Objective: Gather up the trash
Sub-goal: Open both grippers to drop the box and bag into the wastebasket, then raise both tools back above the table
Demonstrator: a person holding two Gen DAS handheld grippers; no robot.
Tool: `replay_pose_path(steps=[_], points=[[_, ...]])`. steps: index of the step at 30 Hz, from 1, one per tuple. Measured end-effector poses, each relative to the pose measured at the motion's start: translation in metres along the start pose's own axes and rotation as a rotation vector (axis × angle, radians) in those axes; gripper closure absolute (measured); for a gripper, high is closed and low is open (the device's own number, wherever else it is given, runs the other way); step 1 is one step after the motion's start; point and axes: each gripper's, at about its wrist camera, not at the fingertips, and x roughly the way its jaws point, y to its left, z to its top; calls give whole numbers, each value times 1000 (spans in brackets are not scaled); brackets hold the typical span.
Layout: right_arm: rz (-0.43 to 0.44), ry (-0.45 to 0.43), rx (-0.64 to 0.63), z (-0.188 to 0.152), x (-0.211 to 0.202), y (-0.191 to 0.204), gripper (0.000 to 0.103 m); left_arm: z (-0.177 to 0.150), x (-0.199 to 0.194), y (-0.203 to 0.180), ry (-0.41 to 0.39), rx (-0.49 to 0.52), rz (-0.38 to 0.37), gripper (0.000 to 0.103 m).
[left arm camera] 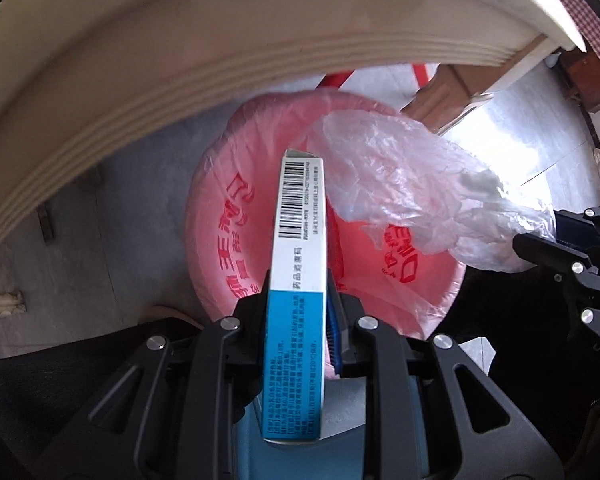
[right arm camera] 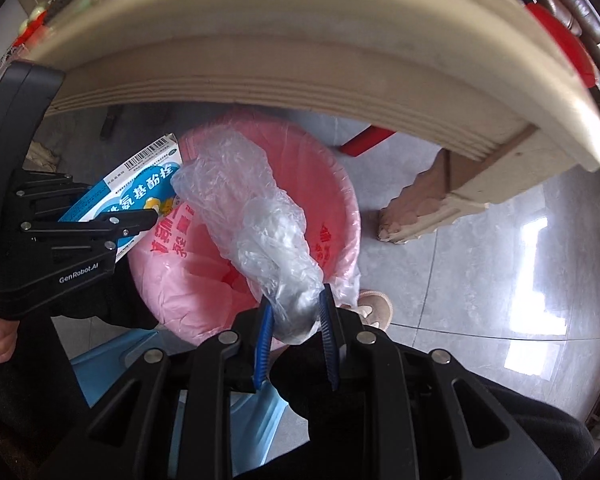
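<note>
A bin lined with a pink bag with red print (left arm camera: 236, 240) (right arm camera: 168, 288) stands on the floor below both grippers. My left gripper (left arm camera: 298, 292) is shut on a white and blue medicine box (left arm camera: 296, 264) with a barcode, held on edge over the bin's mouth. That box (right arm camera: 140, 184) and the left gripper (right arm camera: 152, 216) show at the left of the right wrist view. My right gripper (right arm camera: 294, 306) is shut on a crumpled clear plastic bag (right arm camera: 260, 216), which hangs over the bin. The same bag (left arm camera: 400, 188) reaches in from the right in the left wrist view.
A cream table edge (left arm camera: 180, 80) (right arm camera: 300, 60) arches just above the bin, with its carved leg (right arm camera: 440, 208) to the right. A slippered foot (right arm camera: 374, 308) stands beside the bin. A light blue stool (right arm camera: 112, 360) is at lower left. Glossy grey floor tiles (right arm camera: 480, 280) lie to the right.
</note>
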Motion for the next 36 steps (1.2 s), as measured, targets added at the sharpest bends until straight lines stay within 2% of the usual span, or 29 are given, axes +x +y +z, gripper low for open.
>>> replay_pose_path(steps=[9,24,26,27,28,29,30,31,32,34,36], points=[[40,67,12,13,37,-4,80,16,22,-3,60,-22,3,81],[126,87,21,18,51,-4,80,8,34,10,59,-40,8,80],[128,85,18,18,53,-4,75,7,34,10,59,-39,2,79],[135,80,21,19,52,-4,67,7,33,10,59,-37,-2,76],[151,72,30,19,50,-4,63,7,32,9,56,-35,-8,66],[161,66,34,20,49,-4,54,7,30,9,51,-36,-12,52],[168,58,38,20,46,-4,42,7,28,9,43,-35,-13,48],[162,46,39,21,44,-4,38,7,25,8,24,-28,-6,45],[160,41,37,22,43,-3,34,7,23,8,15,-23,6,44],[162,34,37,22,41,-3,34,7,21,9,5,-28,13,38],[156,32,34,23,41,-2,34,7,21,12,7,-41,8,37]])
